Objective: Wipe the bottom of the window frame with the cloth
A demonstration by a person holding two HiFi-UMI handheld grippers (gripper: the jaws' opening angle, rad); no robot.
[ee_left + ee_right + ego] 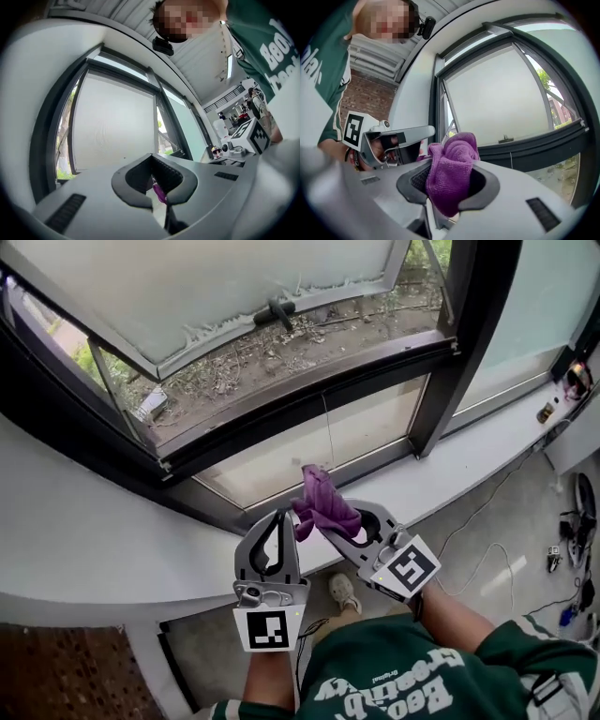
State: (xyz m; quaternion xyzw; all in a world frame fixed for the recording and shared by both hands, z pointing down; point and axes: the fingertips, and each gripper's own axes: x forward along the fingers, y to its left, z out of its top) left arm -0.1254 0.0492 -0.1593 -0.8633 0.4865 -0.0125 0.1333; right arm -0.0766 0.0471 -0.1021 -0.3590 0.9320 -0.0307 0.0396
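A purple cloth (pixel 324 502) is bunched between my two grippers, above the white sill (pixel 84 521). My right gripper (pixel 358 517) is shut on the bulk of it, and the cloth (pixel 450 176) fills the jaws of that gripper (pixel 444 202). The left gripper (pixel 281 517) sits close beside it on the left, shut on a thin edge of the cloth (pixel 160 193) at its tips (pixel 159 200). Beyond them runs the dark bottom of the window frame (pixel 309 390), with an outward-tilted sash above it.
A dark handle (pixel 275 312) sits on the open sash. A dark upright post (pixel 459 352) divides the windows. Small objects (pixel 547 412) lie on the sill at far right. Cables (pixel 487 559) trail over the floor below, near a shoe (pixel 343 589).
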